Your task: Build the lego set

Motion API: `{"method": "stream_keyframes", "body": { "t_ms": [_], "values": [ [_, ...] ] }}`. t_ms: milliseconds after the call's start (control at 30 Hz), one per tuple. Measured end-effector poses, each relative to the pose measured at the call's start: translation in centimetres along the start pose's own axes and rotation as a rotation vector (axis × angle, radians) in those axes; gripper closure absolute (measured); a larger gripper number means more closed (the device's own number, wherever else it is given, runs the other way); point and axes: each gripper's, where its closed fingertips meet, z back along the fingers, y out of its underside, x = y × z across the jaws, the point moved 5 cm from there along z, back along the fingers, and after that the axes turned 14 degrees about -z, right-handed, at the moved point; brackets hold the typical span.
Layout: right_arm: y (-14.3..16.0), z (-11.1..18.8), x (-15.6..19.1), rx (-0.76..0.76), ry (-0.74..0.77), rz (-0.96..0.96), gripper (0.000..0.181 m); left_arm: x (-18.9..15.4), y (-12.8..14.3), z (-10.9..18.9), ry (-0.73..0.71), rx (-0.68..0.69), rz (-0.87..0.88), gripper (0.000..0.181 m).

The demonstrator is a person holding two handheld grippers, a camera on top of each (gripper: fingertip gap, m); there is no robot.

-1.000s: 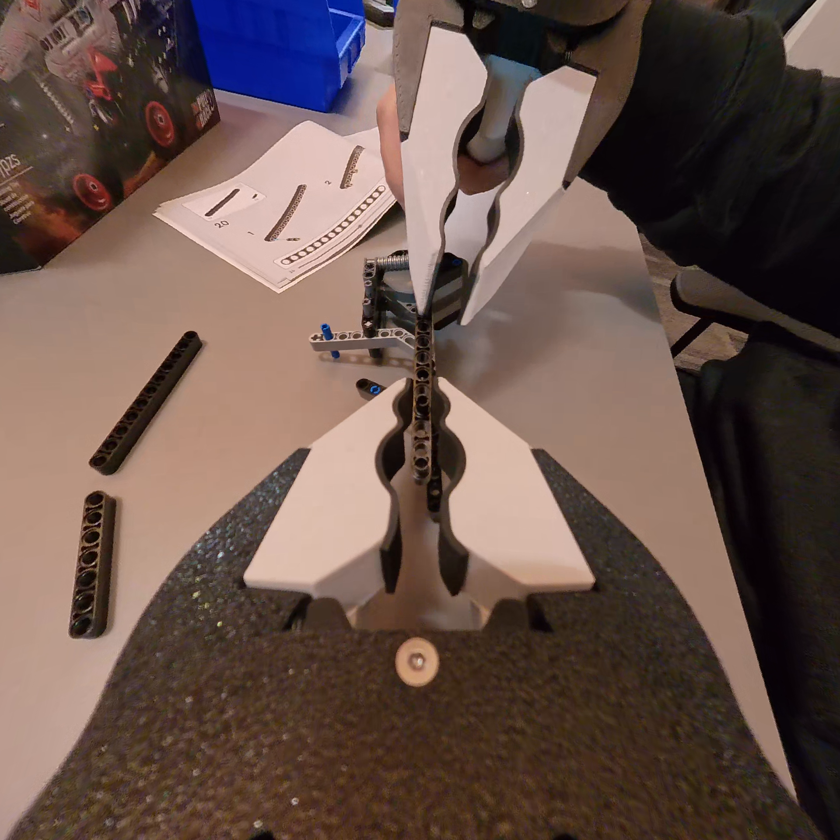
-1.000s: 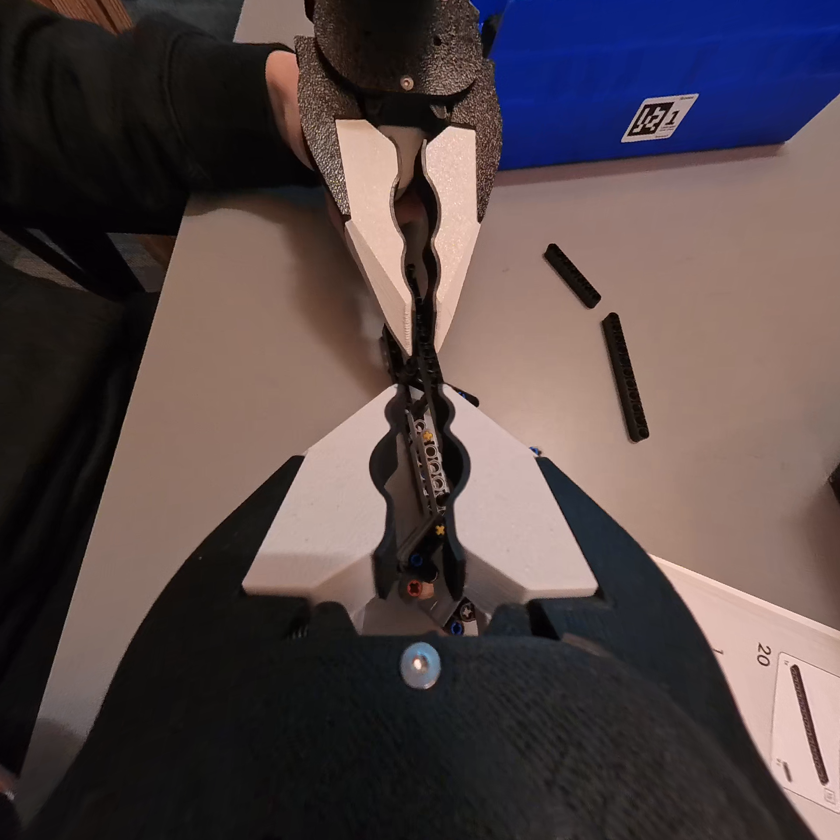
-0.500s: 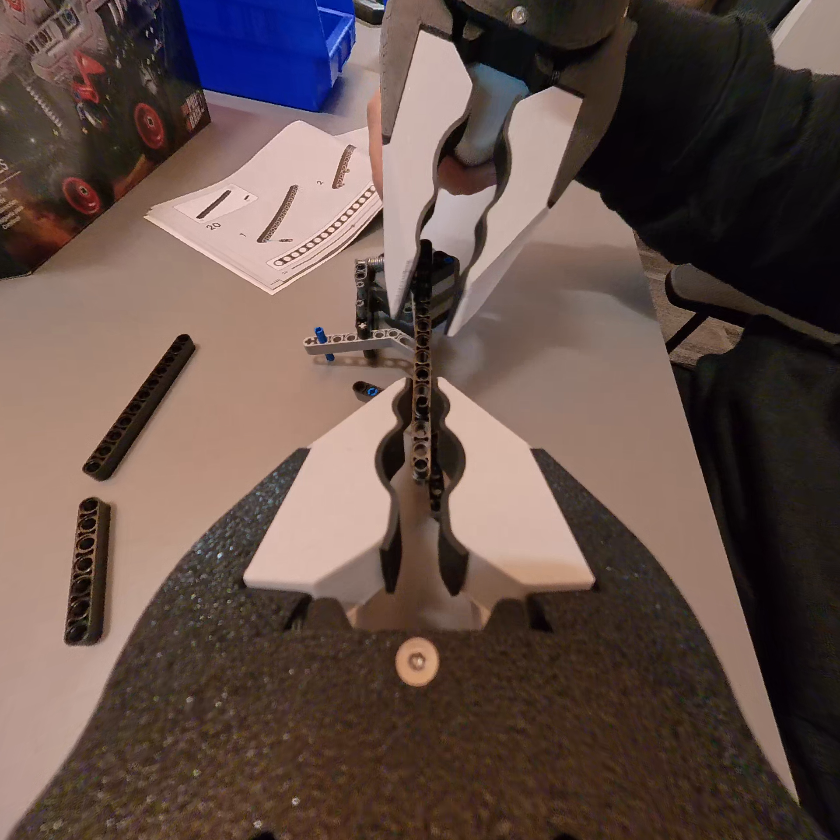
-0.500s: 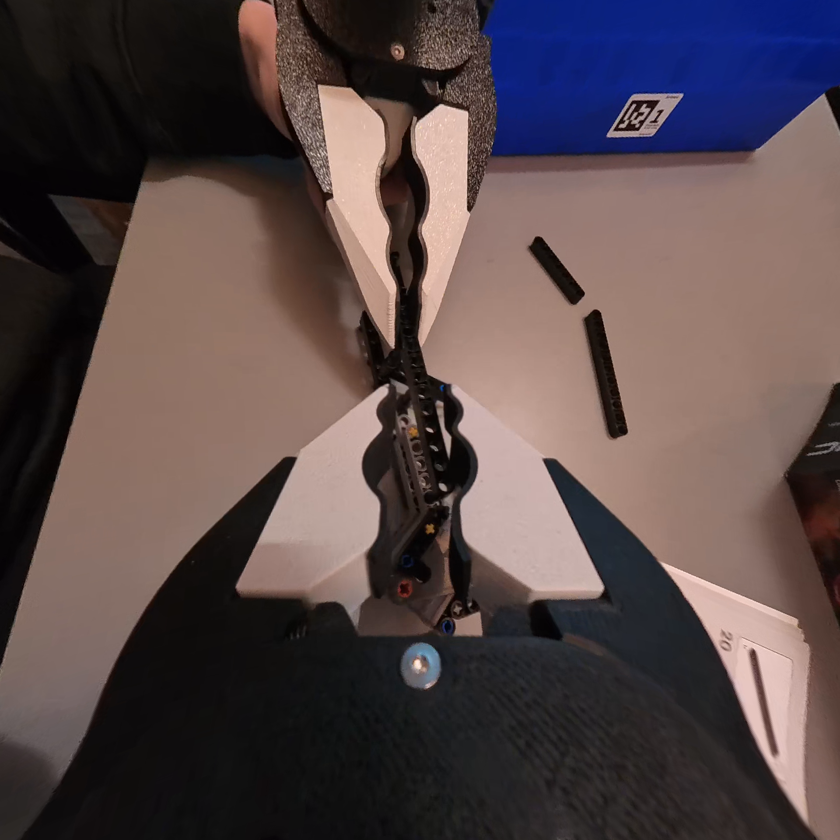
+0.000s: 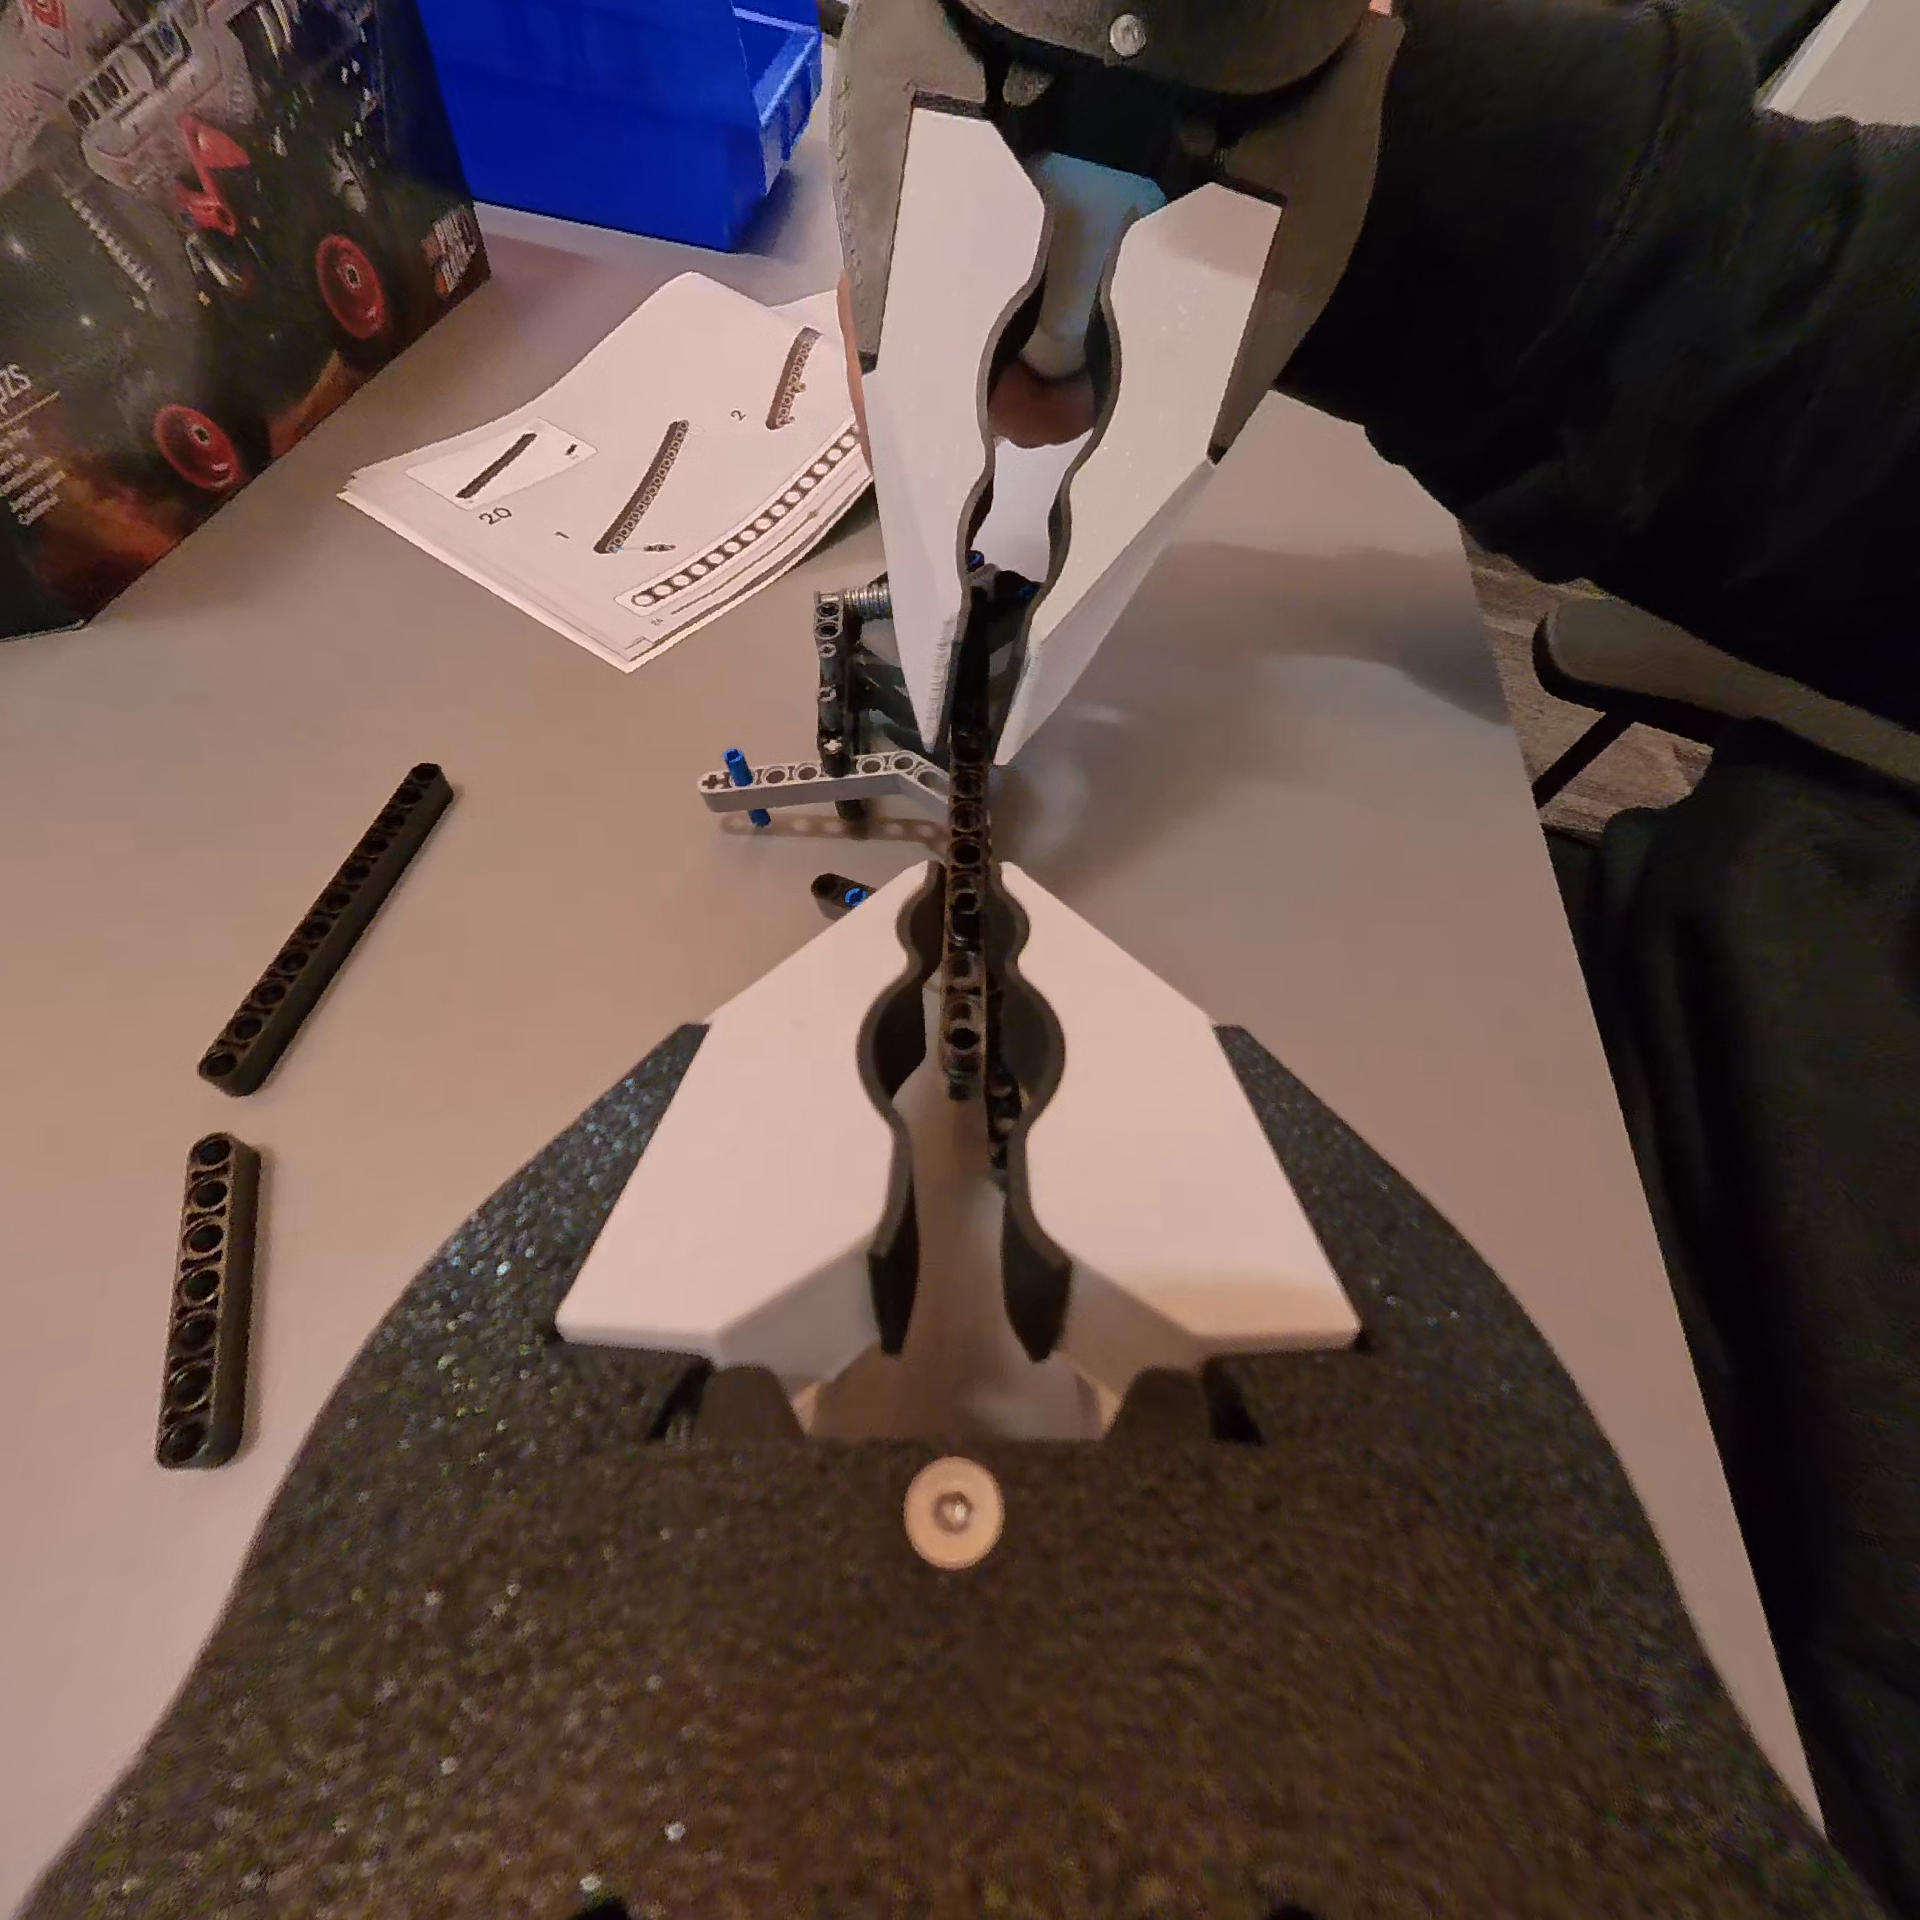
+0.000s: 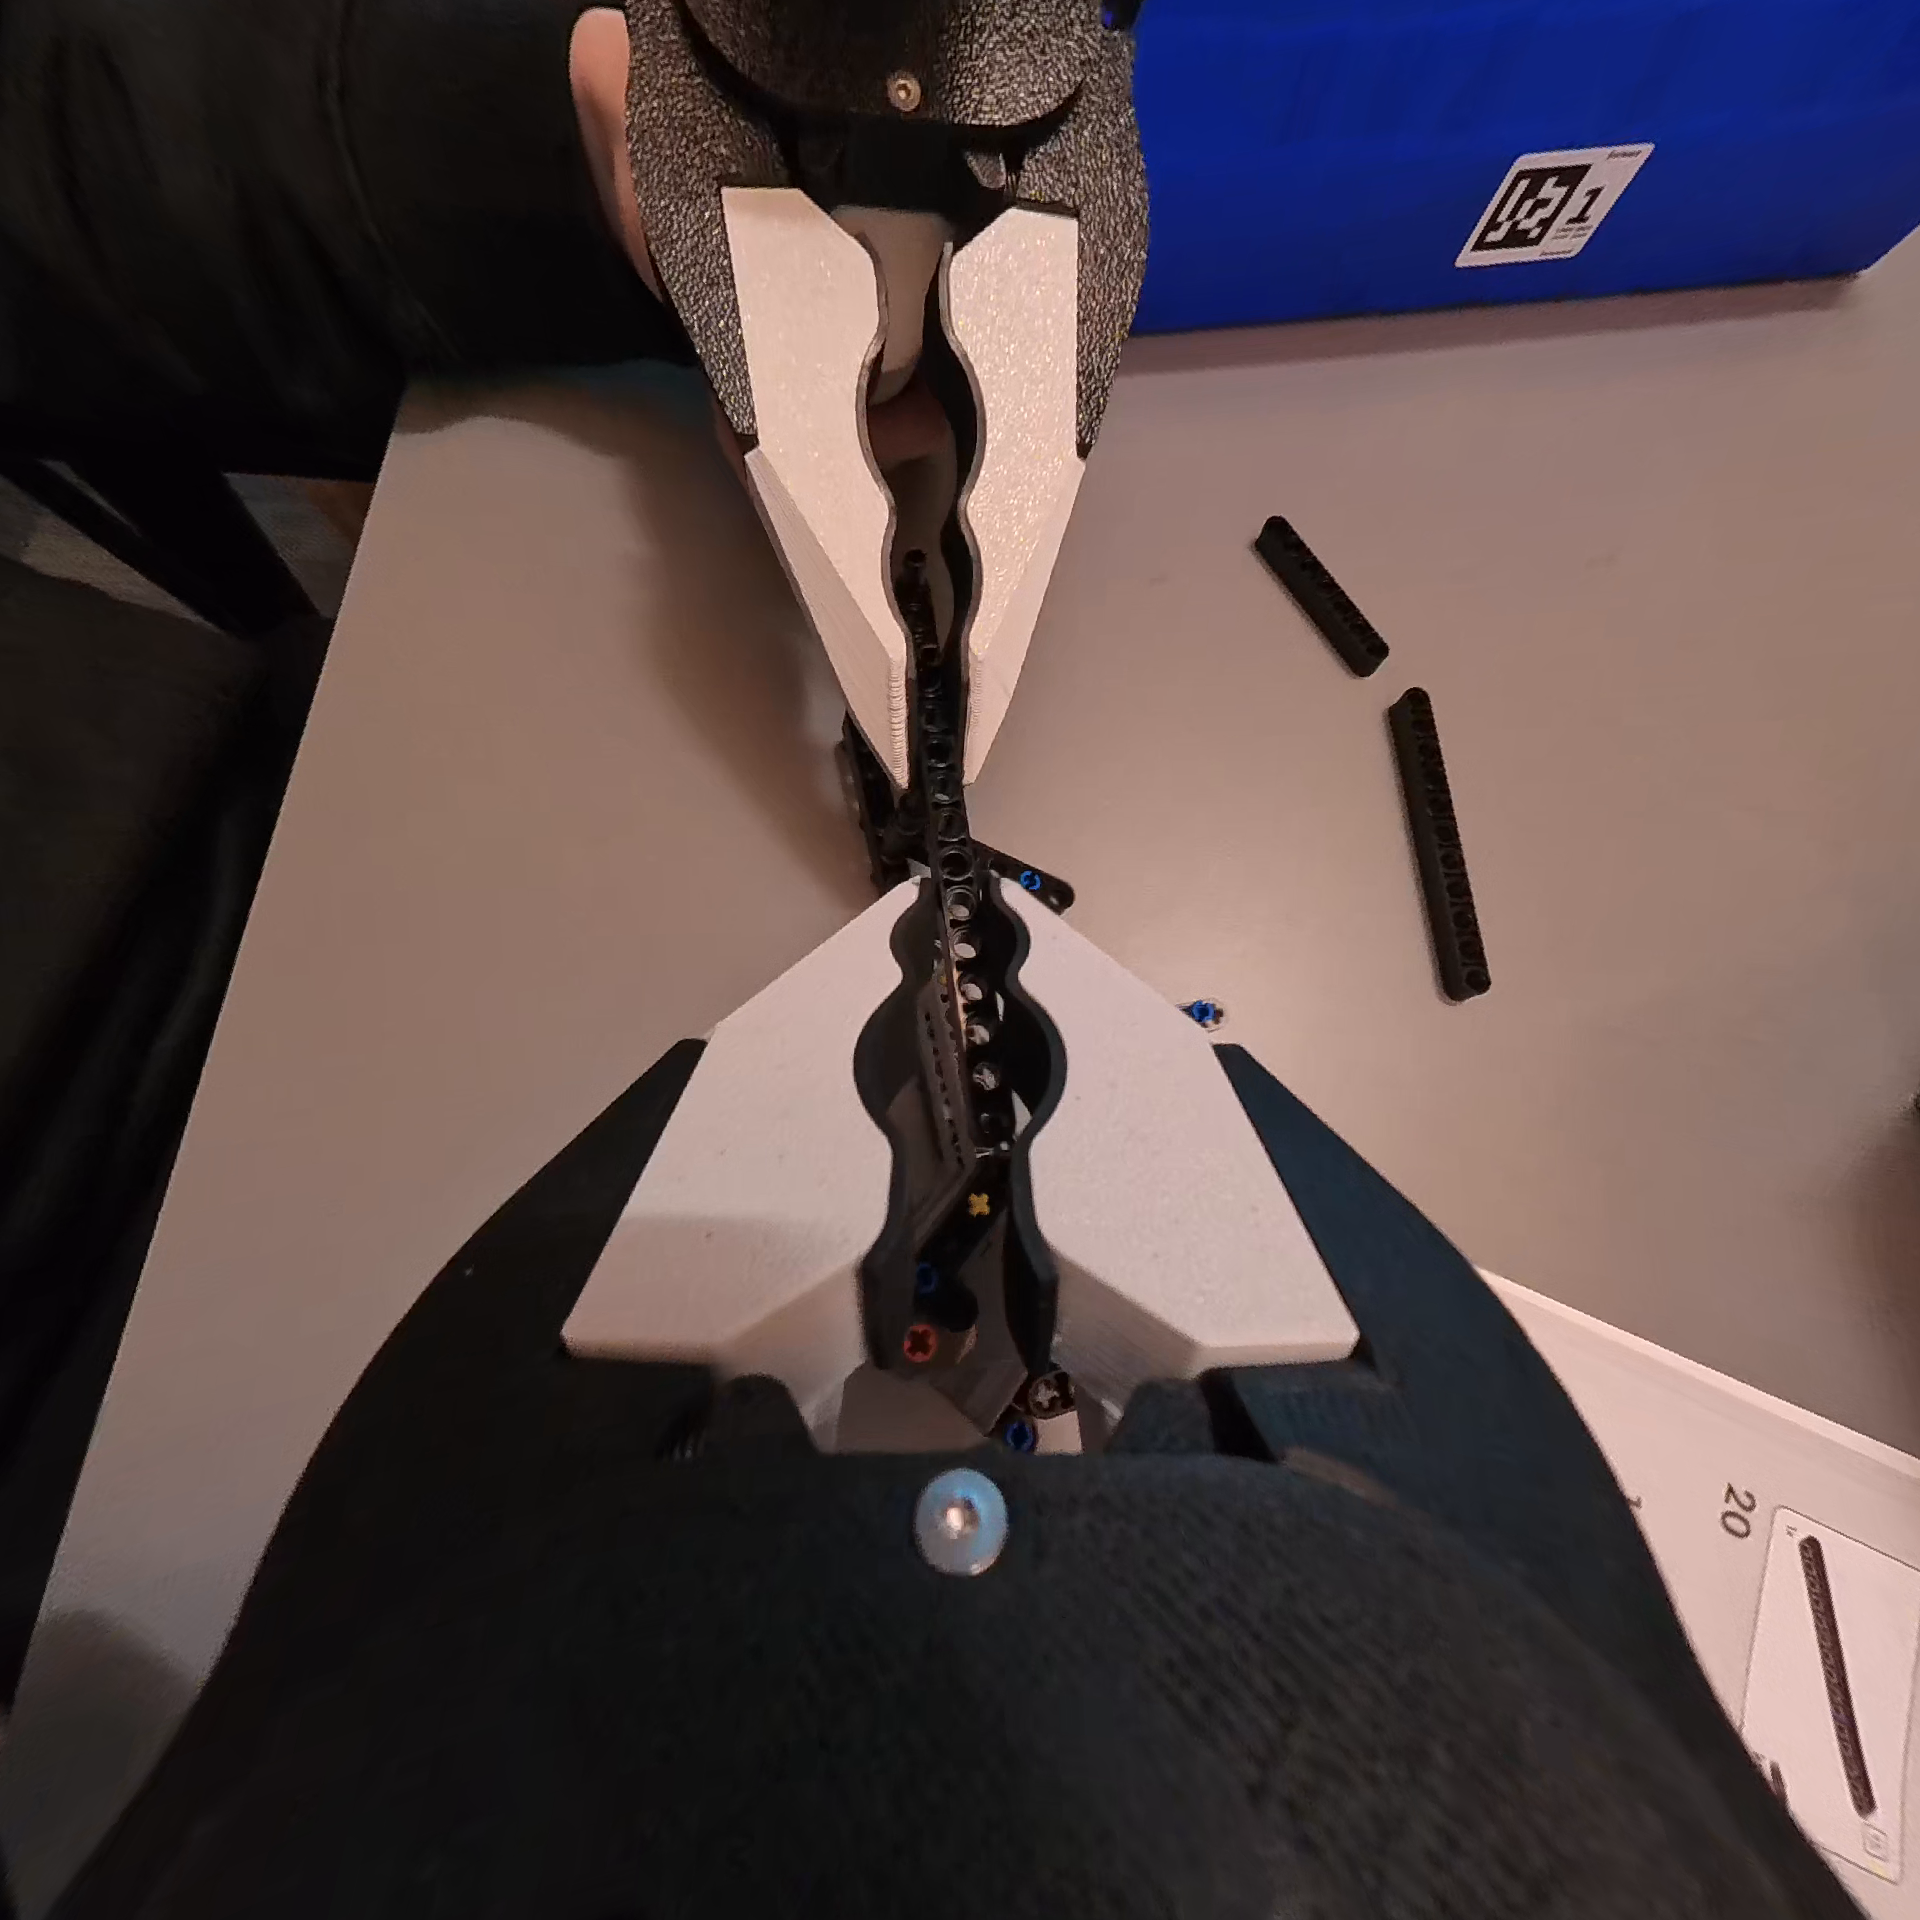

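My left gripper (image 5: 961,883) is shut on a long black holed beam (image 5: 966,935) that points forward. My right gripper (image 5: 971,727) faces it from above, fingers down, shut on a black and grey lego assembly (image 5: 831,707) with a grey arm and blue pin sticking out left. The beam's far end lies between the right fingers, against the assembly. In the right wrist view my right gripper (image 6: 956,883) holds the assembly (image 6: 961,1195), with its coloured pins deep between the fingers. The left gripper (image 6: 935,769) comes in from above with the beam (image 6: 940,727).
Two loose black beams, one long (image 5: 327,930) and one short (image 5: 208,1299), lie on the grey table (image 5: 520,1039) at the left. A small black pin piece (image 5: 840,890) lies near my fingertips. An instruction booklet (image 5: 623,499), the set's box (image 5: 187,291) and a blue bin (image 5: 613,104) stand farther back. The table edge runs at the right.
The two grippers have come closer together. The beam's far end has slid from the right gripper's tips up between its fingers, alongside the assembly.
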Motion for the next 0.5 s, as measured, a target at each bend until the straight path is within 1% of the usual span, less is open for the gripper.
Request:
{"method": "stream_keyframes", "body": {
  "t_ms": [33, 200, 300, 500],
  "values": [
    [0.01, -0.02, -0.05, -0.005, -0.006, -0.008, 0.175, 0.01, 0.01, 0.01, -0.002, 0.002, 0.001, 0.176],
    [0.0, -0.1, -0.49, -0.006, -0.074, -0.06, 0.175, 0.0, 0.02, 0.04, -0.009, 0.01, 0.023, 0.176],
    [0.18, -0.1, -0.65, -0.036, -0.13, -0.085, 0.175, -0.15, -0.06, 0.03, -0.017, 0.017, 0.021, 0.176],
    [0.33, -0.06, -0.17, -0.051, -0.078, -0.027, 0.175, -0.43, -0.17, 0.01, -0.024, 0.043, -0.003, 0.176]
  ]
}}
